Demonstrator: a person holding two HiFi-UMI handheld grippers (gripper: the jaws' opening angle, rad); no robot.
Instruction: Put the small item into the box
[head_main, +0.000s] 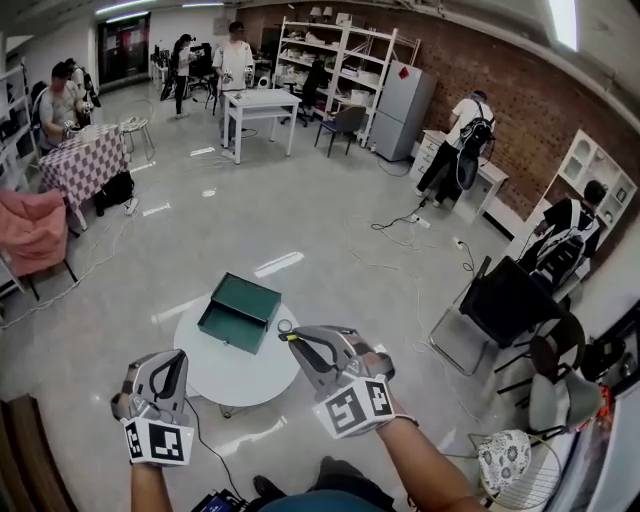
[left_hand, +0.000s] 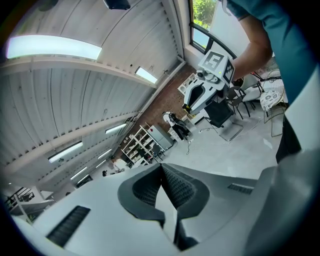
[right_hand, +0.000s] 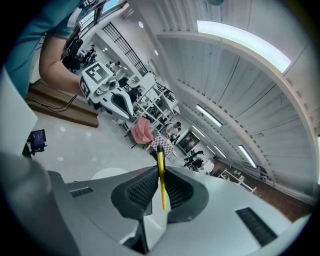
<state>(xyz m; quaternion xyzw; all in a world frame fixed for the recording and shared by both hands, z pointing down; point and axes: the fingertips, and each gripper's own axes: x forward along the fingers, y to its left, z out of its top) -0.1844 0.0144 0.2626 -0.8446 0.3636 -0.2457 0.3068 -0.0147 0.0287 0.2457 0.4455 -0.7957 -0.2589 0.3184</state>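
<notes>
Centrally, the open green rectangular box (head_main: 238, 312) sits toward the round white table's (head_main: 225, 378) far edge, its floor bare. Near its right side, the right gripper (head_main: 290, 337) pinches a thin yellow strip (right_hand: 160, 182). The left gripper (head_main: 174, 358), pressed together, hangs at the table's near-left rim.

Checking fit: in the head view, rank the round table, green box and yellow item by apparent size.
Largest to smallest:
round white table
green box
yellow item, clearly smallest despite being nearer the camera

brick wall (head_main: 520, 90) on the right; glossy grey floor (head_main: 300, 215); white shelving (head_main: 340, 50) and tall grey cabinet (head_main: 402, 108) at the back; white table (head_main: 262, 100) beyond; checkered table (head_main: 85, 155) left; black chair (head_main: 505, 300) right; panelled ceiling (right_hand: 175, 65), strip lights (right_hand: 242, 42) on
</notes>
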